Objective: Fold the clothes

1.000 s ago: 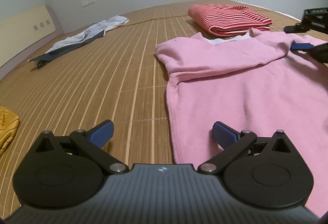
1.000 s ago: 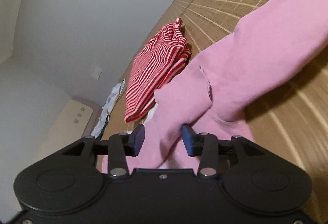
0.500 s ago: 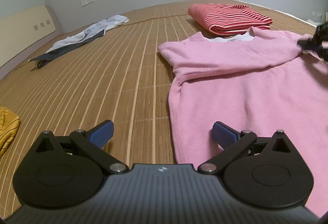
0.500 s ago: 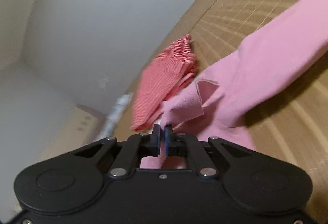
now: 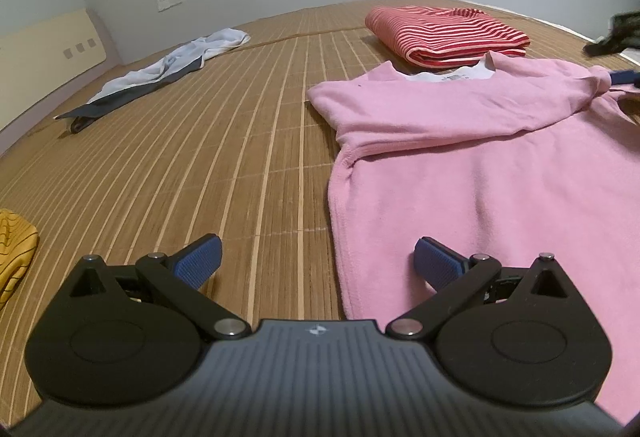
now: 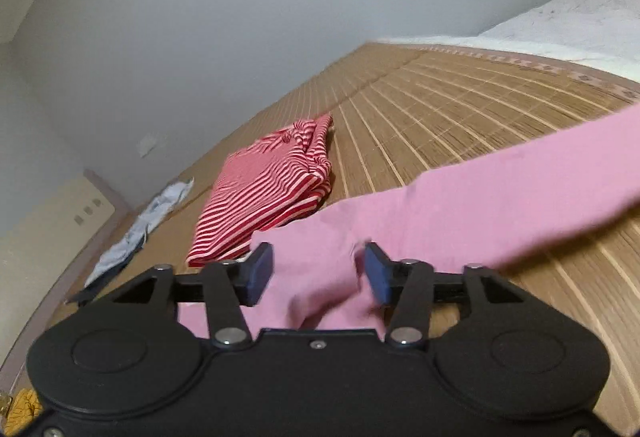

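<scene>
A pink shirt (image 5: 460,157) lies flat on the bamboo mat (image 5: 200,157), its left sleeve folded in across the chest. My left gripper (image 5: 316,261) hangs open just above the shirt's near left edge, nothing between its pads. My right gripper (image 6: 318,271) is at the shirt's far right shoulder, where a bunch of pink cloth (image 6: 320,277) sits loose between its jaws as they open. In the left wrist view only a blurred blue pad (image 5: 624,77) of it shows at the right edge. The pink right sleeve (image 6: 500,197) stretches away to the right.
A folded red-and-white striped garment (image 5: 444,33) lies just beyond the shirt's collar. A white and dark garment (image 5: 160,77) is strewn at the far left, near a cream headboard (image 5: 40,53). A yellow garment (image 5: 12,249) is at the near left. White bedding (image 6: 580,21) borders the mat's far side.
The right gripper closed tight on the pink cloth half a second ago and has since opened again, rolling and lifting a little. The shirt's shoulder shifted slightly. The left gripper stayed still.
</scene>
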Tool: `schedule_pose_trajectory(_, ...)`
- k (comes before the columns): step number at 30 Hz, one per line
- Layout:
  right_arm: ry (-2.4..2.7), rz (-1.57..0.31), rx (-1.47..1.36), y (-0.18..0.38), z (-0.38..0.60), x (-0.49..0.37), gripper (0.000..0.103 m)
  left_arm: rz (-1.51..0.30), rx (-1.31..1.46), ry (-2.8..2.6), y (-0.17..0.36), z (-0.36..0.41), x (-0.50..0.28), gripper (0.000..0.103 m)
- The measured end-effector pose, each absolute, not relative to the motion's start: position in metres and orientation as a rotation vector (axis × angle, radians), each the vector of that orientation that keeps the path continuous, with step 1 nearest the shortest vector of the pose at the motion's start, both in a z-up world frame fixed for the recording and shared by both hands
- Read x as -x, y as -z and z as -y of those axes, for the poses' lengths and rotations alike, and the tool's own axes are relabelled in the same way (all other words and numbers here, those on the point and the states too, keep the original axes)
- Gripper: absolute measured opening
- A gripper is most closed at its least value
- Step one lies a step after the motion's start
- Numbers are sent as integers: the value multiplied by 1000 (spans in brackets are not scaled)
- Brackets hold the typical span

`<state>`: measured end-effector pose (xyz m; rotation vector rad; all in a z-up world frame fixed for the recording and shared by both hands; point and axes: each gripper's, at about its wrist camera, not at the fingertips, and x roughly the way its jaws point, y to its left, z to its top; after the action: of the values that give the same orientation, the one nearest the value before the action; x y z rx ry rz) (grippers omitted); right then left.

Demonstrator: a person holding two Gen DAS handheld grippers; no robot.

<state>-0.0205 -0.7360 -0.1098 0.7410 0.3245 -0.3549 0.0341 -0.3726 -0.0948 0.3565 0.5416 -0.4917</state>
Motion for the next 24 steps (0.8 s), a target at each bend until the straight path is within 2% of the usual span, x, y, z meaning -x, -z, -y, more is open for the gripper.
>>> schedule_pose_trajectory(2,295,-416,-772,117,753,-1,55,-542,-355,491,95,372,-35,103)
schedule_pose_trajectory(4,218,-475,-802,125,765,-16,47,-541,-354,488,95,372,-35,103)
schedule_pose_trajectory(5,162,-481,-801,127,767,-22,25,-542,-354,488,95,372,-35,103)
schedule_pose_trajectory(6,129,-480,-780,126,767,-25,9,-542,-354,488,95,371,-35,103)
schedule_pose_trajectory(10,127,-374,-634,97,761,-22,9,-545,-356,490,95,371,-35,103)
schedule_pose_trajectory(11,157,-368,-622,94,763,-20,13,-545,-356,490,95,371,-35,103)
schedule_pose_trajectory(12,202,-393,-611,95,766,-21,31,-544,-357,491,95,371,-35,103)
schedule_pose_trajectory(14,302,-450,-588,99,772,-22,57,-545,-357,490,95,371,-34,103)
schedule_pose_trajectory(21,219,-499,-642,113,776,-2,58,-543,-362,492,96,373,-33,103)
schedule_pose_trajectory(24,188,-527,-510,112,754,1,58,-544,-364,494,96,373,-33,103)
